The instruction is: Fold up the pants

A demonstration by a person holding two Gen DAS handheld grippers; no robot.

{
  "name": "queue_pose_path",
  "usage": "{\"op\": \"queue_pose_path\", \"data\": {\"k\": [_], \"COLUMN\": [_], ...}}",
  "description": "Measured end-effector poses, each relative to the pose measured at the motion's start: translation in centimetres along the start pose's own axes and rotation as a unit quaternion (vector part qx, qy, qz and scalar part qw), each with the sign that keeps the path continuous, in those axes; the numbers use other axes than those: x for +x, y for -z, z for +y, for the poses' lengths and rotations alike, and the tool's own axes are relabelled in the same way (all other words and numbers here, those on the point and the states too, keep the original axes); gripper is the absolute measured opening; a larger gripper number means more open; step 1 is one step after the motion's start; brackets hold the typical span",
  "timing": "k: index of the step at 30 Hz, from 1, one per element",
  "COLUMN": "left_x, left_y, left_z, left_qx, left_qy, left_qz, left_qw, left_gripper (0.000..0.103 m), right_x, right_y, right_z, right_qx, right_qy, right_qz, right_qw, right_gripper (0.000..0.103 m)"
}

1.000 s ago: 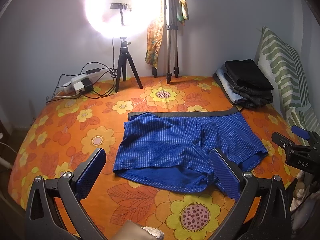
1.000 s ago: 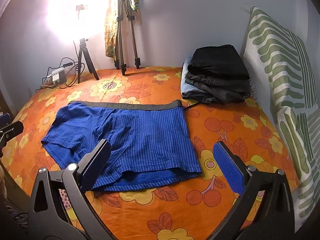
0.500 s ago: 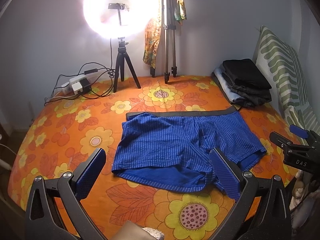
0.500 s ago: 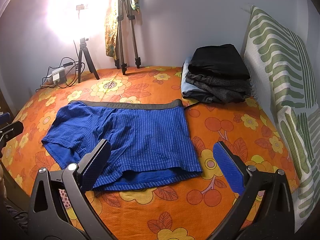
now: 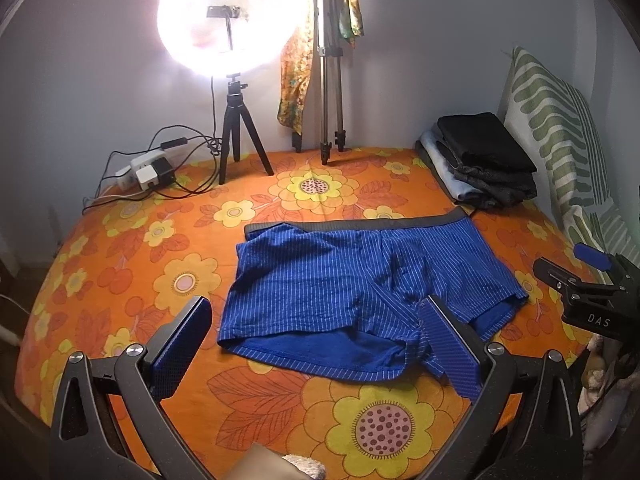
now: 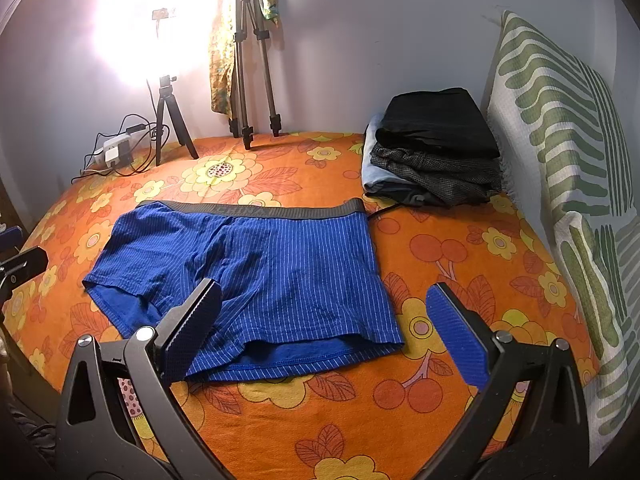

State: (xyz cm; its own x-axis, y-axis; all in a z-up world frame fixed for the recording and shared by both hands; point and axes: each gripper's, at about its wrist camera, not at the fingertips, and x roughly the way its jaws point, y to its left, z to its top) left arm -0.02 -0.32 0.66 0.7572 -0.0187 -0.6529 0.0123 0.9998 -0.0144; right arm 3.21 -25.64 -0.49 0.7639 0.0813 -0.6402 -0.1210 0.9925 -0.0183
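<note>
Blue pinstriped shorts (image 5: pixel 352 280) with a grey waistband lie flat and spread out on the orange flowered bedsheet (image 5: pixel 280 400), waistband toward the wall. They also show in the right wrist view (image 6: pixel 260 276). My left gripper (image 5: pixel 316 340) is open and empty, held above the near hem over the left leg opening. My right gripper (image 6: pixel 324 324) is open and empty, above the near hem at the right leg. The right gripper's body shows at the right edge of the left wrist view (image 5: pixel 588 296).
A stack of folded dark clothes (image 6: pixel 432 152) sits at the back right by a green striped pillow (image 6: pixel 568 160). A ring light on a tripod (image 5: pixel 224 24), a second tripod (image 5: pixel 330 80) and a power strip with cables (image 5: pixel 148 168) stand at the back.
The left gripper has drifted slightly, so the scene sits a little lower and leftward in its view. The shorts and the right gripper have not visibly moved.
</note>
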Motion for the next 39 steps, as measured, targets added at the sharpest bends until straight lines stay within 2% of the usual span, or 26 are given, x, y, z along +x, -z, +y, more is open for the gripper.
{"op": "queue_pose_path", "data": {"k": [26, 34, 39], "left_x": [0.4, 1.6, 2.7], "left_y": [0.1, 0.8, 1.4], "left_z": [1.2, 3.1, 4.4], "left_qx": [-0.010, -0.017, -0.033], "left_qy": [-0.008, -0.024, -0.015], "left_qz": [0.005, 0.006, 0.023], "left_qw": [0.9999, 0.9995, 0.9991], "left_gripper": [0.103, 0.103, 0.103], "right_x": [0.8, 1.6, 2.4], "right_y": [0.0, -0.6, -1.3], "right_z": [0.9, 1.2, 0.6], "right_qx": [-0.008, -0.008, -0.008], "right_qy": [-0.021, -0.019, -0.024], "right_qz": [0.007, -0.006, -0.007], "right_qw": [1.000, 1.000, 1.000], "right_gripper": [0.103, 0.103, 0.103]}}
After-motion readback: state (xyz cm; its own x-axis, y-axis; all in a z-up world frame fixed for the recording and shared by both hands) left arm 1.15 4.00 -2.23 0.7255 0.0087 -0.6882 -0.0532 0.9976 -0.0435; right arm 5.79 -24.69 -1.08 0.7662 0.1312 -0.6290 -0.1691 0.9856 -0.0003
